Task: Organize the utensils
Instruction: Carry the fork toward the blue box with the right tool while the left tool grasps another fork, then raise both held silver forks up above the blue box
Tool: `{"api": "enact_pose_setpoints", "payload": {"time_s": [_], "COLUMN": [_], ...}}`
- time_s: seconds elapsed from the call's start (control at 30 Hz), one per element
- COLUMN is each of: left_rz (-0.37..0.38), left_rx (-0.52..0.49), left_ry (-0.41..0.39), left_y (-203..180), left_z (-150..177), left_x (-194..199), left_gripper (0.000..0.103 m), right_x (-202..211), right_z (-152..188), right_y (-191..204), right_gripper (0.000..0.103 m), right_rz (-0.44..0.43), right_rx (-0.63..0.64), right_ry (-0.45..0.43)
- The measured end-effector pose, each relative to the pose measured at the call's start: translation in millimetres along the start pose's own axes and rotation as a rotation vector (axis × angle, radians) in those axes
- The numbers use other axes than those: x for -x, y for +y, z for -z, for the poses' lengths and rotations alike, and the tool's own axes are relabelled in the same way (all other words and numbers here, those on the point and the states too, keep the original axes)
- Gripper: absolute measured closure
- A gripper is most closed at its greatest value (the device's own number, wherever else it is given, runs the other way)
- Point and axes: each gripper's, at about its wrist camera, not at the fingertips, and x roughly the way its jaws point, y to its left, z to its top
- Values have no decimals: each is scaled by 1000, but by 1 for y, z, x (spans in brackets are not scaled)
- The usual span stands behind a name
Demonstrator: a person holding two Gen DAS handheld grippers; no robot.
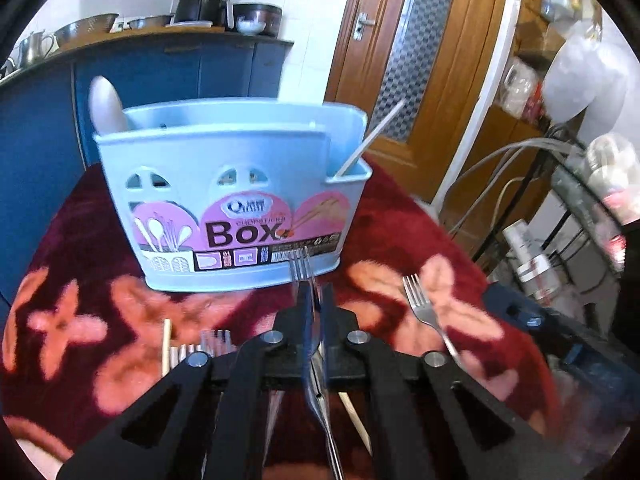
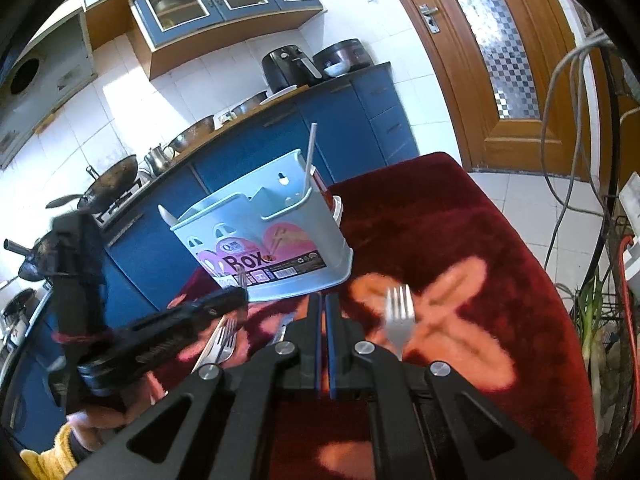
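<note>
The left gripper (image 1: 314, 304) has its fingers clamped on a metal fork (image 1: 301, 269), tines pointing forward and handle running back between them; the fork looks stiff, light and slick, so a hold near the neck seems likeliest to keep it from swivelling; the right gripper (image 2: 323, 312) hovers low over the red flowered cloth (image 2: 460, 240) with fingers pressed together on nothing; a second fork (image 2: 398, 320) lies just beside it, more forks (image 2: 222, 344) lie further left; beyond, the pale blue utensil box (image 1: 240, 192) stands upright, holding a white spoon (image 1: 106, 106) at its left and a thin white stick (image 1: 370, 140) in its right compartment.
</note>
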Motion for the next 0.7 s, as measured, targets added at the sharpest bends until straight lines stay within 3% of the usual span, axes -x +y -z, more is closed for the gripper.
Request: {"api": "enact_pose_setpoints", "payload": {"time_s": [0.1, 0.37, 0.43, 0.5, 0.7], "left_rz": [48, 89, 88, 87, 60], "left_rx": [16, 41, 52, 62, 106], "left_ry": [-40, -114, -141, -158, -205], "left_y": [1, 20, 25, 32, 58], "left_z": [-3, -3, -1, 1, 6], "left_x": [19, 64, 78, 85, 109], "left_gripper": [102, 102, 102, 102, 101], "right_x": [-3, -5, -6, -9, -25], "right_z": [1, 5, 5, 5, 6], "right_y": [0, -2, -7, -13, -30], "right_gripper": [99, 99, 96, 85, 74], "right_rz": [8, 45, 71, 99, 149], "right_rx": [-3, -21, -24, -25, -40], "right_ry": [19, 51, 59, 79, 148]}}
